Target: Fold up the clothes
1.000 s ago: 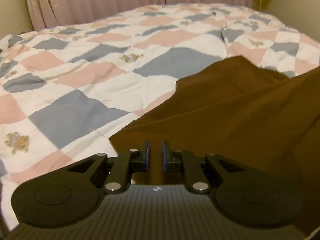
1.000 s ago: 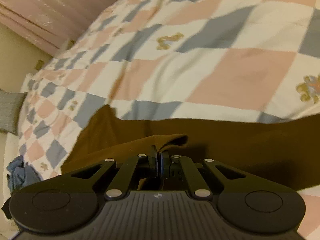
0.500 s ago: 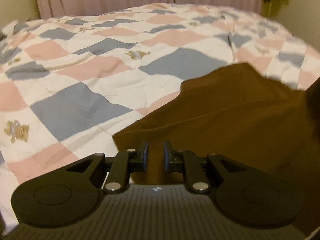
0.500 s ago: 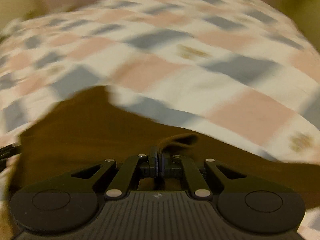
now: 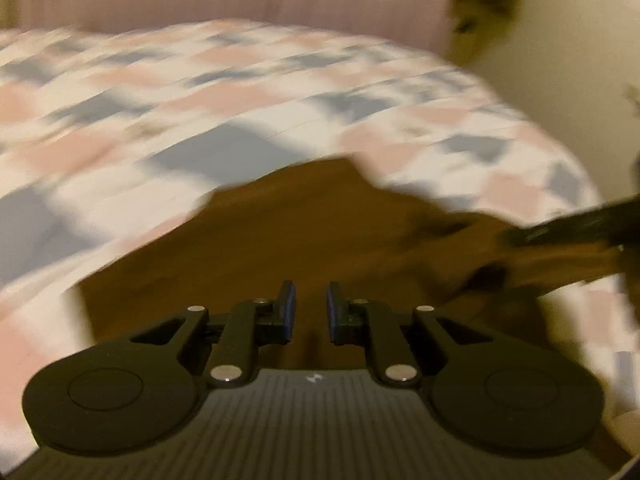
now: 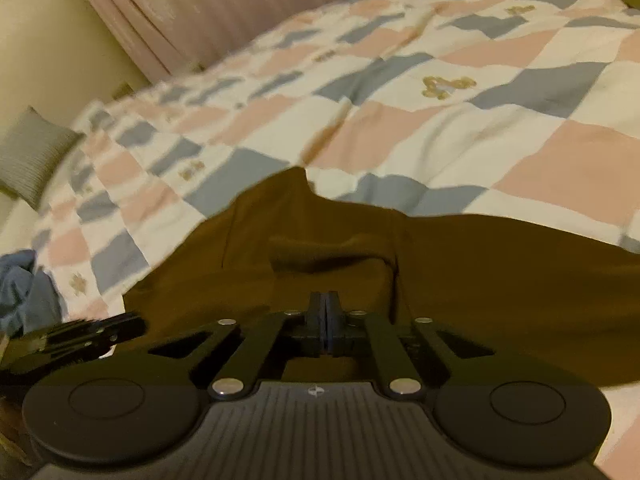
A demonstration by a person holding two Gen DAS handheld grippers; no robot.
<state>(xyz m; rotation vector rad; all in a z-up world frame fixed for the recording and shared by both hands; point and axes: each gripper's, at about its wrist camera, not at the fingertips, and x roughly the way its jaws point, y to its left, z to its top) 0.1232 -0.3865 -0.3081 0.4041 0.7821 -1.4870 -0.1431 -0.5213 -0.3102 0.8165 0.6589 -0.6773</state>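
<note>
Compared with half a second ago, the left wrist view has turned blurry with motion, and the left gripper [image 5: 311,312] shows a slightly wider gap between its blue-padded fingers [image 5: 289,309]; nothing sits between them. The right wrist view, smeared before, is now sharp.

The dark brown cloth garment [image 6: 480,280] lies spread on the bed, soft and matte, with a raised fold and a seam running toward 12 o'clock. It fills the lower middle of both views. The right gripper [image 6: 324,312] has its fingers pressed together, pinching a bunched edge of this brown cloth.

Under the garment is a patchwork quilt of pink, grey-blue and white squares [image 6: 440,128], lightly wrinkled, with small gold motifs. Pleated pink curtains [image 6: 224,4] hang at 12 o'clock. A grey ribbed cushion [image 6: 32,156] sits at 9 o'clock, and a crumpled blue cloth [image 6: 24,288] lies at 8 o'clock.

The left gripper's black body enters the right view at 8 o'clock.
</note>
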